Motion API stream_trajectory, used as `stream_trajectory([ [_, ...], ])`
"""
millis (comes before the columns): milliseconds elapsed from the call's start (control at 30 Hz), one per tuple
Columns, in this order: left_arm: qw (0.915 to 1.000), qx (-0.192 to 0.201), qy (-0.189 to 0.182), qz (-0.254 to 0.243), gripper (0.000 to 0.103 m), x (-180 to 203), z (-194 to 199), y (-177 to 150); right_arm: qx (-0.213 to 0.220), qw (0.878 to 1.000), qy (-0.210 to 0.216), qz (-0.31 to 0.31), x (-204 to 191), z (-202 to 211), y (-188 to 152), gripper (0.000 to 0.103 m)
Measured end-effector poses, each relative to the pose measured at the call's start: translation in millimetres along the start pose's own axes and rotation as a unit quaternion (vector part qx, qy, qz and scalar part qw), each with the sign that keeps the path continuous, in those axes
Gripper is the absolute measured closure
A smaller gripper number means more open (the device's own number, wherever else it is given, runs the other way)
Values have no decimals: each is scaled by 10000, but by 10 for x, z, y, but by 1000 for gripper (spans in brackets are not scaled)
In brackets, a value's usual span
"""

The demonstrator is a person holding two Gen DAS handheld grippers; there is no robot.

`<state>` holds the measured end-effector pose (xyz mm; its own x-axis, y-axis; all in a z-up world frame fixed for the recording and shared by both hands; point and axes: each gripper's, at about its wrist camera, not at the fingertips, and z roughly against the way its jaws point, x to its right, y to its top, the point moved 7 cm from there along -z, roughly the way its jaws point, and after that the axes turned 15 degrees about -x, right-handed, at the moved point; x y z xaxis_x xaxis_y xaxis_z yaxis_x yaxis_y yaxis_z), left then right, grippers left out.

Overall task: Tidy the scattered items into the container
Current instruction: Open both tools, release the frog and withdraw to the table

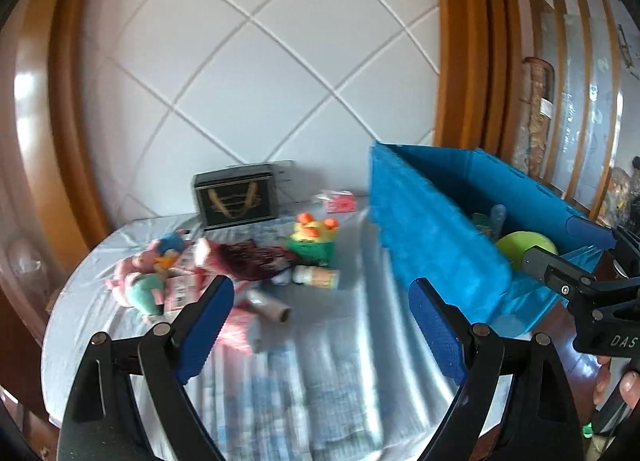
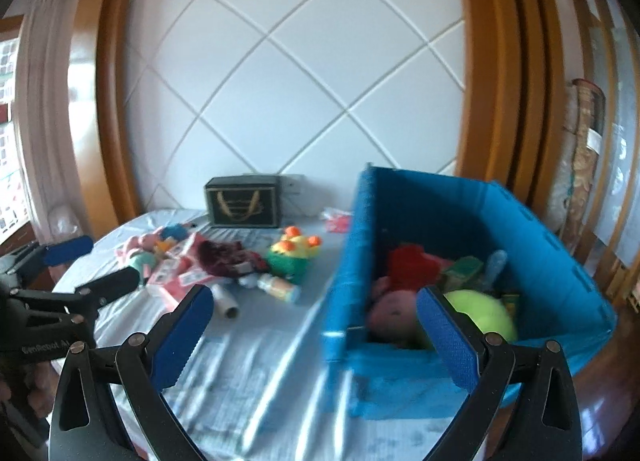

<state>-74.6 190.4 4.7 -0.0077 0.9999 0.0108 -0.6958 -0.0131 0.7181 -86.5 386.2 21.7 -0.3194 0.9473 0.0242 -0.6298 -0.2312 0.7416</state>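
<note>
Black claws [image 1: 320, 325] with blue ribbed pads [image 1: 206, 327].

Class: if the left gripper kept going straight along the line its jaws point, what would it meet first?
Probably the bare tablecloth, short of the small bottle; depth is uncertain in this blurred view.

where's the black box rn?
Both views: black box stands at the table's far edge against the wall, behind the green plush toy, left of the blue bin.

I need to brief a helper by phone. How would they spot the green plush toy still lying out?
Find the blue container on the table's light cloth. Left of it lies a heap of items. The green plush toy is nearest the container: green below, yellow above, orange knobs on top.
</note>
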Motion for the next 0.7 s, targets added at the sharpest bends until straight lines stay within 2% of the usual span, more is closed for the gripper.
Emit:
stream_trajectory([
  [200,9989,-88,361,269,13,-829,-19,-249,-168,9996,207,6,-669,-202,-25,0],
  [367,9947,-413,591,730,13,-1432,-302,-409,-406,9985,357,83,-1024,-523,-8,0],
  [533,9880,-809,748,1085,13,-1786,-742,-525,-669,9971,265,246,-1152,-1039,61,0],
  [700,9811,-1191,853,1264,13,-1946,-1244,-507,-1138,9902,691,422,-1246,-1709,110,0],
])
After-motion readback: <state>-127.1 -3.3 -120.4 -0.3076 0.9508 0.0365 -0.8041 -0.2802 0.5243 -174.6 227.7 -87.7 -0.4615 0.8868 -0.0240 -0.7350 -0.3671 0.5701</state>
